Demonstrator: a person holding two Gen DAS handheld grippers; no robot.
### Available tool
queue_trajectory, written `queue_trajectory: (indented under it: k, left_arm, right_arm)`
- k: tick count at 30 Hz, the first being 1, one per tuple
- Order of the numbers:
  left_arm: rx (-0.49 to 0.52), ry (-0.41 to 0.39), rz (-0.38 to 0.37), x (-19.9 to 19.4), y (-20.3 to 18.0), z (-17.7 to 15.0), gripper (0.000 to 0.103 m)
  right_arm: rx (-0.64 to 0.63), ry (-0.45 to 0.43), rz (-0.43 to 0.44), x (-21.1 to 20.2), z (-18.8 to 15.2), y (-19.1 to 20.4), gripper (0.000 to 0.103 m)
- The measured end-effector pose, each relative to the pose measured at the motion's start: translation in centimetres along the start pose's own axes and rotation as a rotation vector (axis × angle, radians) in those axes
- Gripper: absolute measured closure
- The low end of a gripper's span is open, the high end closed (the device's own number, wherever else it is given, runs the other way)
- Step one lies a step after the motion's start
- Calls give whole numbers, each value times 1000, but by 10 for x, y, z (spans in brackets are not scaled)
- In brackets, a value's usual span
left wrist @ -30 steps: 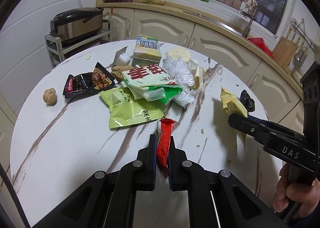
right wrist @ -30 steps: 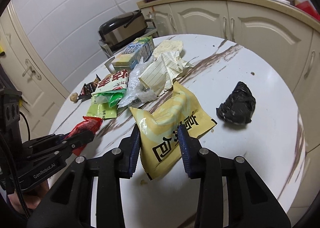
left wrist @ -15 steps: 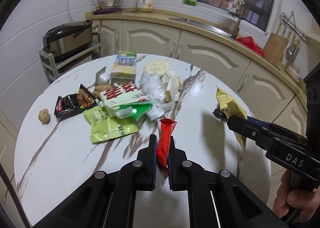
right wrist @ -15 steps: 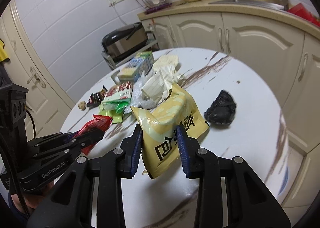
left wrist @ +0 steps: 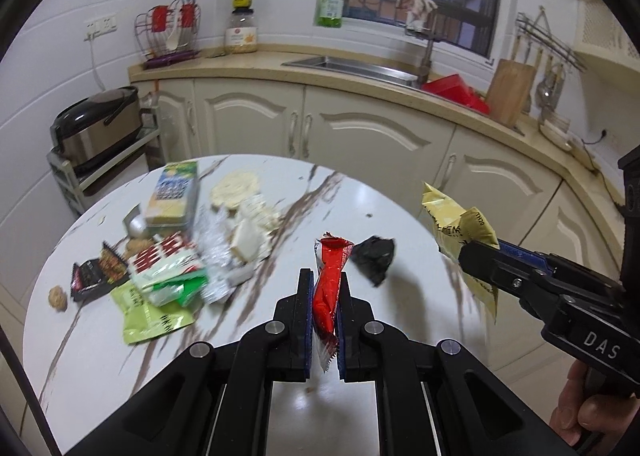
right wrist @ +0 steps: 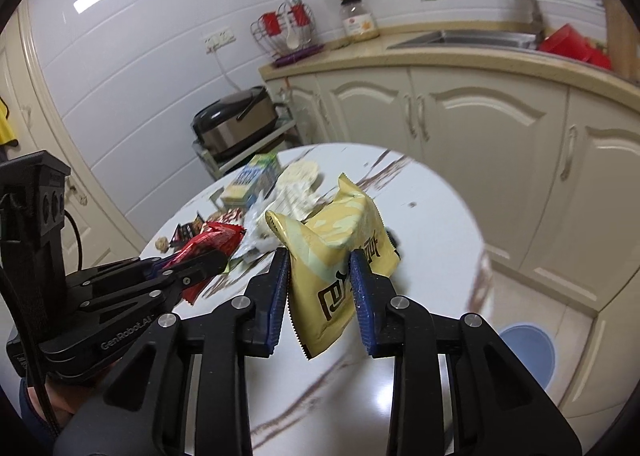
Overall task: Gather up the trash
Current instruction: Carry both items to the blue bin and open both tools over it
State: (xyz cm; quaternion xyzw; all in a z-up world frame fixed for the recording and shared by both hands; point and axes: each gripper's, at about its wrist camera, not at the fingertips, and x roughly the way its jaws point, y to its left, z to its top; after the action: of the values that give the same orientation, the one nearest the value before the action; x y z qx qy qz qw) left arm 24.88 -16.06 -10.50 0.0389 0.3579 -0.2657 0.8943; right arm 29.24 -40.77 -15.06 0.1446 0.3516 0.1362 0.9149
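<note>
Both wrappers hang clear above the round table [left wrist: 100,336]: left gripper [left wrist: 323,316] clamped on the upright red wrapper [left wrist: 329,288], right gripper [right wrist: 320,296] jaws closing on the yellow snack bag [right wrist: 340,256], blue bin [right wrist: 528,352] nearest the right hand

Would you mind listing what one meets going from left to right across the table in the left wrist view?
Walnut → dark snack wrapper → light green packet → clear crumpled plastic → red wrapper held in the left gripper → black crumpled bag → yellow packet held in the right gripper.
</note>
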Motion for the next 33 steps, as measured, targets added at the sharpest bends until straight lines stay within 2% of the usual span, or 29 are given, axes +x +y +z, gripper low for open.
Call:
queue_trajectory:
  k: [10, 20, 21, 22, 23, 26, 29, 31, 33]
  left_arm:
    - [125, 11, -133, 43, -87, 29, 98]
    - [215, 122, -241, 138, -174, 56, 98]
    - [222, 146, -246, 153, -182, 57, 98]
    - [229, 173, -251, 169, -189, 57, 98]
    - [234, 192, -252, 181, -196, 60, 98]
    - [258, 304, -222, 246, -218, 55, 98]
    - [275, 431, -195, 303, -232, 44, 98]
    - [282, 504, -186, 337, -239, 36, 98]
    - [295, 540, -186, 358, -247, 31, 97]
  right_arm:
    - [73, -93, -123, -68, 6, -72, 76]
    - [193, -112, -253, -112, -9, -173, 76]
    - [207, -106, -264, -113, -13, -185, 76]
    - [221, -99, -270, -112, -16, -196, 82]
    - [241, -84, -274, -110, -21, -211, 84]
    - [285, -31, -285, -95, -39, -249, 84]
    - [391, 95, -288, -45, -76, -308, 84]
    - [473, 137, -272, -24, -103, -338, 83]
    - [532, 151, -263, -17, -122, -355, 82]
